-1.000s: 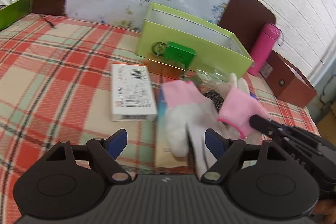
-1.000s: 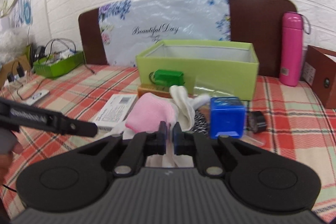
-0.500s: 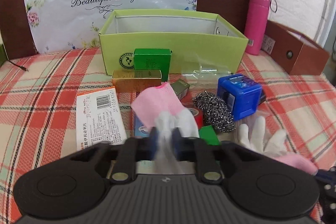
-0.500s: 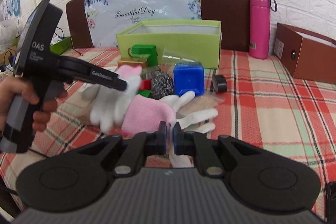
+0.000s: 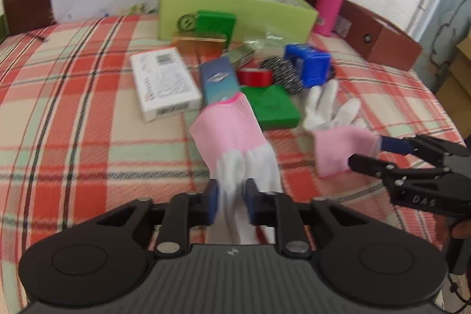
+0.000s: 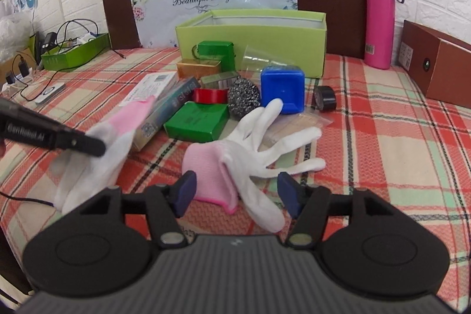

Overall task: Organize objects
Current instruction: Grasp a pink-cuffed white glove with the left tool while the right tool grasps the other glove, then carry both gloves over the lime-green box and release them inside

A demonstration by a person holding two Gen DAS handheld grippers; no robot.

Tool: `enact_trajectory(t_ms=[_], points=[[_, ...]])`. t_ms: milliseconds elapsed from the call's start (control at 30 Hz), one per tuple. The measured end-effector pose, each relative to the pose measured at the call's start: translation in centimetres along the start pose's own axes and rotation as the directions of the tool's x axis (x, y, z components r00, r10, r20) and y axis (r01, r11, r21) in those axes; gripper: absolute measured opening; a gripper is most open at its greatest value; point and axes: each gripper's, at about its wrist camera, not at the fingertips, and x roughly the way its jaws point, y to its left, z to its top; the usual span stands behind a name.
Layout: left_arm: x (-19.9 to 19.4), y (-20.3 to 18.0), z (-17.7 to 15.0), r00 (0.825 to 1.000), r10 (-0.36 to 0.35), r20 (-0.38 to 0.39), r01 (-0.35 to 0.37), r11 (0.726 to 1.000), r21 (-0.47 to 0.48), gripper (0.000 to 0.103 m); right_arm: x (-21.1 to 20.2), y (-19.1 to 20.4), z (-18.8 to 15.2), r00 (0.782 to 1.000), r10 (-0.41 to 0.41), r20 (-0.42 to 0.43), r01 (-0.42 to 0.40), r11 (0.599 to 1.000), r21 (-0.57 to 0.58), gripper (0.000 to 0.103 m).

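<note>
Two pink-cuffed white gloves lie on a plaid cloth (image 5: 73, 114), each near a gripper.

Left wrist view: the left gripper (image 5: 231, 203) sits at six o'clock. Its jaws have just been opening, and the white fingers of the left glove (image 5: 232, 143) lie between the blue pads; blur hides whether the pads press on it. The cuff points toward twelve o'clock. At three o'clock the right gripper (image 5: 379, 150) is spread around the other glove's (image 5: 338, 137) cuff. Beyond, from eleven to one o'clock, lies a clutter of boxes (image 5: 163, 81) before an open green bin (image 5: 235, 8), probably where things are meant to go.

Right wrist view: the right gripper (image 6: 237, 192) has just been opening; its pads stand apart, clear of the right glove (image 6: 250, 152), which lies flat between them, fingers fanned toward two o'clock. It looks released here, perhaps laid out for pairing. At nine o'clock the left gripper (image 6: 88, 141) rests over the left glove (image 6: 97, 158).
</note>
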Motion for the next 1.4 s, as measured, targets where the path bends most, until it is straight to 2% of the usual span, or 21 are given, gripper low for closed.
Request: enact_trajectory(t_ms=[33, 67, 100, 167, 233, 267, 400, 500, 533, 567, 667, 700, 800, 1067, 1167, 1400], points=[[0.1, 0.3, -0.2, 1.0, 0.02, 0.003, -0.019, 0.999, -0.029, 0.044, 0.1, 0.1, 0.0, 1.0, 0.001, 0.0, -0.001, 1.0, -0.001, 0.06], [0.2, 0.5, -0.4, 0.999, 0.037, 0.01, -0.037, 0.998, -0.06, 0.06, 0.1, 0.2, 0.1, 1.0, 0.003, 0.003, -0.003, 1.0, -0.001, 0.06], [0.3, 0.5, -0.5, 0.999, 0.047, 0.019, -0.046, 0.996, -0.081, 0.065, 0.1, 0.2, 0.2, 1.0, 0.0, 0.006, 0.0, 1.0, -0.001, 0.06], [0.4, 0.2, -0.5, 0.998, 0.047, 0.036, -0.044, 0.996, -0.082, 0.065, -0.2, 0.4, 0.3, 1.0, -0.009, 0.016, 0.009, 1.0, -0.008, 0.06], [0.7, -0.2, -0.5, 0.999, 0.037, 0.033, -0.035, 0.998, -0.053, 0.059, -0.3, 0.4, 0.5, 1.0, -0.015, 0.018, 0.015, 1.0, -0.014, 0.06], [0.8, -0.4, -0.5, 0.999, 0.03, 0.029, -0.029, 0.999, -0.04, 0.049, -0.3, 0.4, 0.5, 1.0, -0.018, 0.017, 0.018, 1.0, -0.013, 0.06], [1.1, -0.6, -0.5, 0.998, 0.054, 0.04, -0.053, 0.998, -0.036, 0.051, 0.6, 0.6, 0.5, 1.0, -0.019, -0.005, 0.019, 1.0, -0.01, 0.055], [1.4, -0.3, -0.5, 0.998, 0.05, 0.03, -0.048, 0.998, -0.051, 0.051, 1.4, 1.0, 0.5, 0.999, -0.017, -0.038, 0.017, 1.0, -0.013, 0.037], [1.4, -0.2, -0.5, 0.999, 0.045, 0.029, -0.044, 0.998, -0.051, 0.049, 1.5, 1.1, 0.5, 0.999, -0.019, -0.05, 0.018, 1.0, -0.017, 0.027], [1.4, -0.2, -0.4, 0.999, 0.04, 0.03, -0.038, 0.998, -0.048, 0.04, 1.6, 1.2, 0.5, 0.998, -0.017, -0.058, 0.016, 1.0, -0.021, 0.018], [1.5, -0.2, -0.3, 0.999, 0.024, 0.022, -0.023, 0.999, -0.047, 0.023, 1.5, 1.2, 0.5, 0.998, -0.006, -0.064, 0.005, 1.0, -0.024, 0.008], [1.5, -0.2, -0.3, 1.0, 0.02, 0.021, -0.019, 0.999, -0.046, 0.017, 1.4, 1.3, 0.5, 0.998, -0.005, -0.06, 0.004, 1.0, -0.026, 0.008], [1.3, -0.2, -0.1, 1.0, 0.006, 0.019, -0.005, 0.999, -0.046, 0.01, 0.7, 1.3, 0.9, 0.999, 0.01, -0.041, -0.01, 1.0, -0.022, 0.007], [-0.8, -0.7, 1.8, 0.994, -0.082, 0.066, 0.085, 0.996, -0.04, 0.009, -1.5, 1.2, 3.0, 0.999, 0.041, 0.033, -0.04, 0.999, -0.018, 0.006], [-1.8, -1.2, 3.5, 0.989, -0.098, 0.113, 0.1, 0.995, -0.02, 0.009, -2.4, 0.8, 4.4, 0.996, 0.051, 0.075, -0.05, 0.999, -0.015, 0.006], [-3.4, -2.4, 9.1, 0.964, -0.136, 0.231, 0.131, 0.991, 0.038, 0.009, -3.5, -0.4, 8.8, 0.984, 0.018, 0.179, -0.006, 0.998, -0.067, 0.006]])
